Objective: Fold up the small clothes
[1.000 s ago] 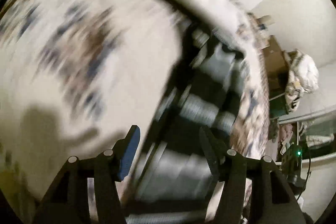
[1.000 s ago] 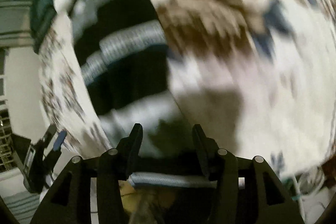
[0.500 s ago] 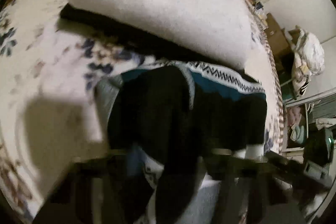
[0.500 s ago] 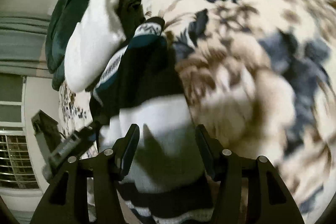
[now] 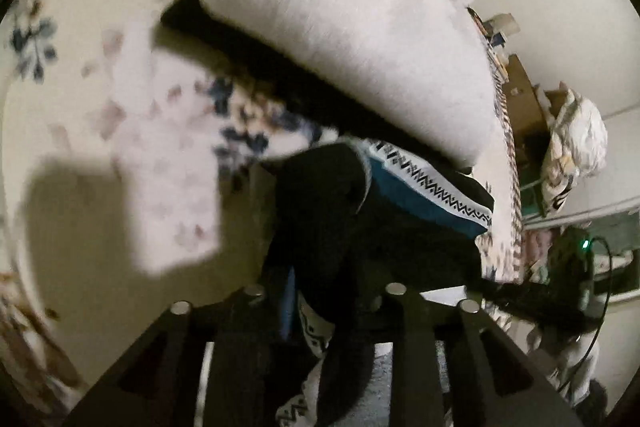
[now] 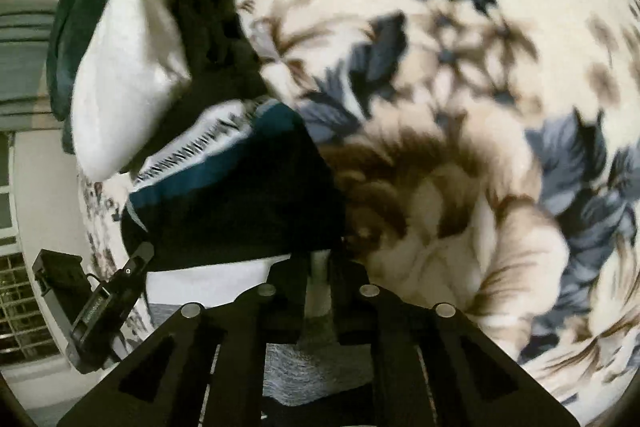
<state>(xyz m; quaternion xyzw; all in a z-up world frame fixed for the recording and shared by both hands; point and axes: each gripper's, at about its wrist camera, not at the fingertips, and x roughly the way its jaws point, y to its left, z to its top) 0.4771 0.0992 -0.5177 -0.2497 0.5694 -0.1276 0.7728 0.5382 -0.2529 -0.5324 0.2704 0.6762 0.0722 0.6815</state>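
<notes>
A small striped garment (image 5: 372,223), black, teal and white with a zigzag band, lies on a floral bedspread (image 5: 80,99). My left gripper (image 5: 324,307) is shut on its near edge, the black cloth bunched between the fingers. In the right wrist view the same garment (image 6: 236,195) lies at lower left. My right gripper (image 6: 318,263) is shut on its white and grey near edge. The other gripper (image 6: 108,299) shows at lower left, at the garment's far corner.
A white pillow (image 5: 352,39) lies on a black folded cloth (image 6: 212,19) just beyond the garment. A dark green cushion (image 6: 76,7) sits behind it. The floral bedspread (image 6: 460,107) stretches to the right. Room clutter and a bed edge (image 5: 512,187) lie at far right.
Both grippers were open a second ago over the striped garment. They swung round, came down on its near edge and shut on it, and the view has steadied.
</notes>
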